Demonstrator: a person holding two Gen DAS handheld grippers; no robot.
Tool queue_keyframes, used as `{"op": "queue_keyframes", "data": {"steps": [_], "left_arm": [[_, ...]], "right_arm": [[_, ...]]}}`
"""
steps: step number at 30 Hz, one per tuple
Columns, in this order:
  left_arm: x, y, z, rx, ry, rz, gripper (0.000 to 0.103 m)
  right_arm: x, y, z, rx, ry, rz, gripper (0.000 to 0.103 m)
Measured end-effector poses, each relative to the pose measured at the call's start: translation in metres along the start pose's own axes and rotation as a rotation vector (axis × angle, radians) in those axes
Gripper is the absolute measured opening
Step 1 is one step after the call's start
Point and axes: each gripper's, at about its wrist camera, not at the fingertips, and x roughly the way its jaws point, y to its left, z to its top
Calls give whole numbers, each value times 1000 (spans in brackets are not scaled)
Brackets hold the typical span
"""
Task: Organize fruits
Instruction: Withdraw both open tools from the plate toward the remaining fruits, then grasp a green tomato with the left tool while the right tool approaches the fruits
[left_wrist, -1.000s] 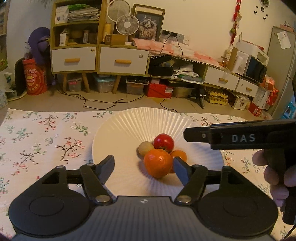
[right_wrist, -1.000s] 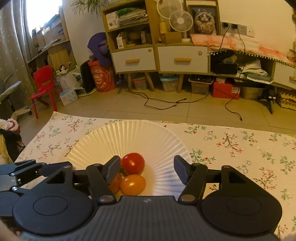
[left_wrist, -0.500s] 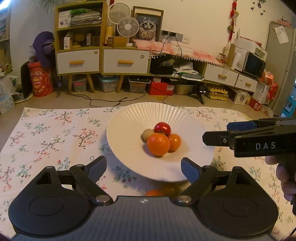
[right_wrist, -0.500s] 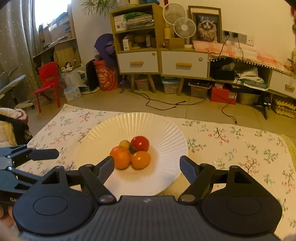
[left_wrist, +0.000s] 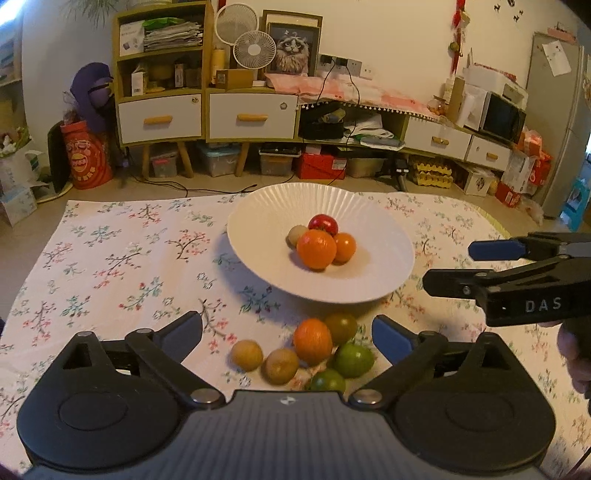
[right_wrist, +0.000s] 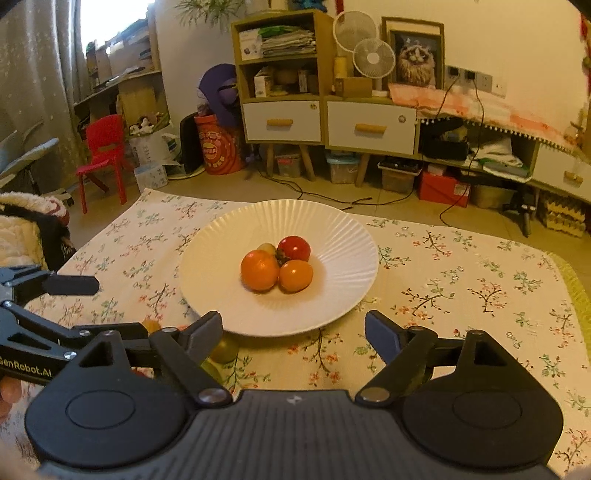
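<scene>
Left wrist view: we are looking over the left gripper (left_wrist: 287, 338), its fingers (left_wrist: 181, 330) opening wide with nothing pressed between them. Loose fruit is sitting on the worktop (left_wrist: 110, 266) just in front of us: an orange (left_wrist: 312, 341), two brownish round fruits (left_wrist: 246, 355), a dark olive tomato (left_wrist: 341, 326) and two green tomatoes (left_wrist: 354, 360), all bunched and touching. Beyond them the white plate (left_wrist: 266, 221) is already holding four pieces: a big orange (left_wrist: 316, 249), a smaller orange fruit (left_wrist: 344, 247), a red tomato (left_wrist: 323, 224) and a pale one (left_wrist: 297, 235). The right gripper (left_wrist: 458, 267) is coming in from the right edge, empty.

We are judging the fruit light, round and prone to rolling. The oranges look firm; the tomatoes look smooth, slippery and bruisable. We are recommending a grip across the widest middle, gently, taking an outer piece first so the cluster is not scattering.

Right wrist view: we are seeing the right gripper's fingers (right_wrist: 382, 334) opening too, nothing between them, the plate's near rim just ahead. The left gripper is showing at the left edge. The loose pile is mostly hidden behind the left finger; only an olive fruit (right_wrist: 223, 350) is peeking out.
</scene>
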Motion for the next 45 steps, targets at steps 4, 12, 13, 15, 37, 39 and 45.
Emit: {"op": "queue_keyframes", "data": {"steps": [4, 12, 13, 15, 37, 39, 45], "left_arm": [[-6, 1, -7, 2, 7, 12, 98], [-17, 11, -28, -44, 37, -2, 98], [-18, 14, -31, -58, 44, -8, 98], [-20, 16, -36, -75, 58, -11, 98], [-35, 41, -72, -120, 117, -19, 98], [-33, 38, -74, -105, 129, -23, 98], [-29, 37, -79, -88, 133, -23, 98]], "right_arm": [[-7, 7, -9, -28, -6, 6, 88], [-15, 15, -19, -21, -13, 35, 98], [-15, 15, -21, -21, -13, 38, 99], [-17, 16, -25, -19, -6, 43, 100], [-10, 36, -53, -29, 74, 67, 102], [-8, 38, -55, -33, 80, 68, 102], [-5, 46, -63, -58, 109, 77, 102]]}}
